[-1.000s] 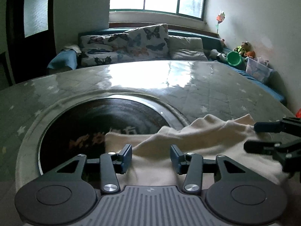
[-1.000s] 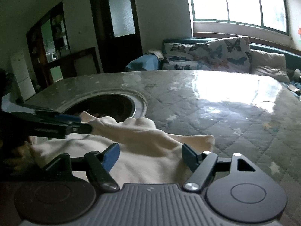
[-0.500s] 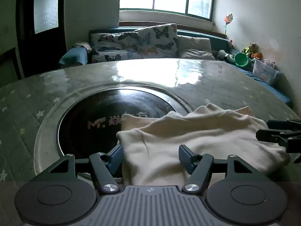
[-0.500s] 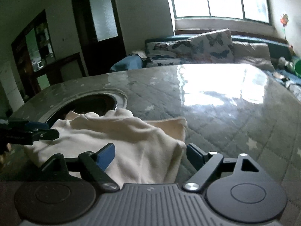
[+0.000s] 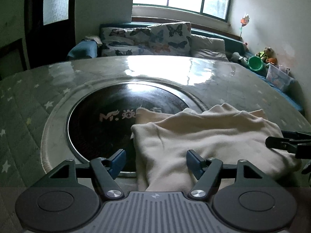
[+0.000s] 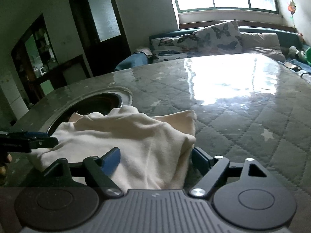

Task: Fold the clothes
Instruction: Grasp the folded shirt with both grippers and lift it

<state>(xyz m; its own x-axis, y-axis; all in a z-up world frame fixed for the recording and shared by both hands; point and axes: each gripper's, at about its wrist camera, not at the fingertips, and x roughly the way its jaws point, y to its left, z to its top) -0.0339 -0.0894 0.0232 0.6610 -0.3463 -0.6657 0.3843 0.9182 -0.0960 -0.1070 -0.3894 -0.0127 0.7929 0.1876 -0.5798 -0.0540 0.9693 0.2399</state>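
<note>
Both the left gripper (image 5: 155,160) and right gripper (image 6: 155,160) gape wide, the cream garment (image 5: 204,136) bunched between their fingers.

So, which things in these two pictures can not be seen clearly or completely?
- Near edge of the cream garment: both wrist views, hidden behind each claw body.
- White lettering on the dark round plate in the table: left wrist view, its right part covered by the garment.
- Right claw: left wrist view, cut off by the frame edge; open in its own view.
- Toys beside the green bucket: left wrist view, too small.
</note>
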